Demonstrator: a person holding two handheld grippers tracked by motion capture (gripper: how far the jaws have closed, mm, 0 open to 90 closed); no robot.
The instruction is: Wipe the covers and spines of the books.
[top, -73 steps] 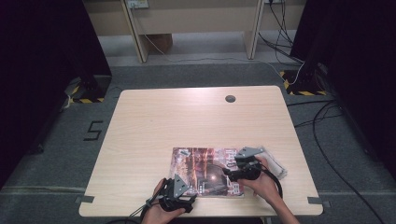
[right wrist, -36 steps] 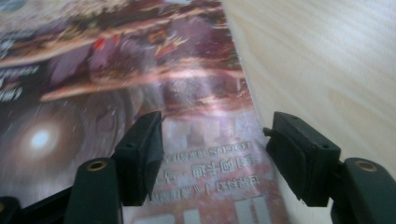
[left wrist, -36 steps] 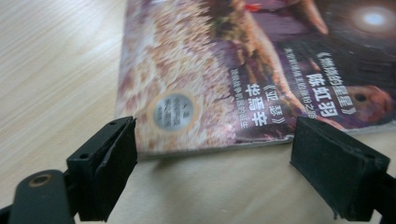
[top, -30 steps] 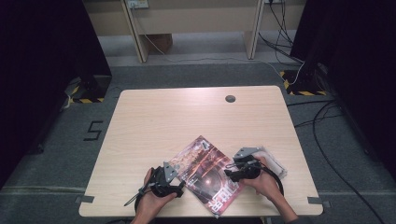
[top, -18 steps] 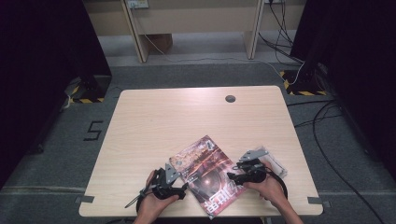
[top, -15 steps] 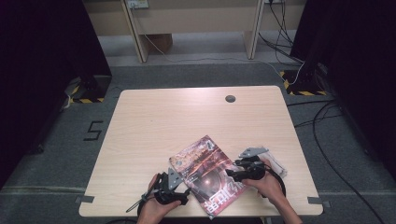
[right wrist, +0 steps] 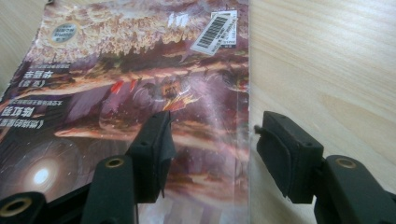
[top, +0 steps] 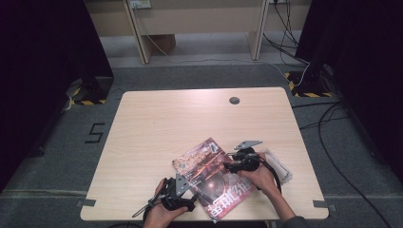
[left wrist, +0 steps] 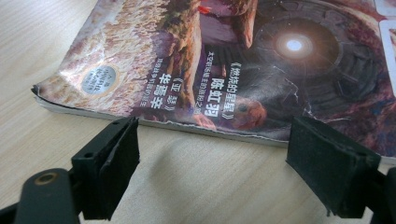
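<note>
A magazine (top: 211,173) with a dark, glossy cover lies skewed on the near part of the wooden table (top: 190,123). My left gripper (top: 189,190) rests low on the table at the magazine's near-left edge. In the left gripper view it (left wrist: 217,140) stands wide open, facing the worn edge of the magazine (left wrist: 233,60), with nothing between its pads. My right gripper (top: 228,166) sits over the magazine's right side. In the right gripper view its (right wrist: 217,126) jaws have just been closing; they straddle the side edge of the magazine (right wrist: 140,70) without pressing on it.
A clear plastic sleeve (top: 279,164) lies on the table just right of the right hand. A round cable hole (top: 234,100) sits near the far edge. The magazine's lower corner reaches the table's near edge. Cables run over the floor at the right.
The magazine has been turned from square to skewed. The right gripper has since slid left onto its right side, its jaws narrowing. The left gripper has edged right toward the near-left edge.
</note>
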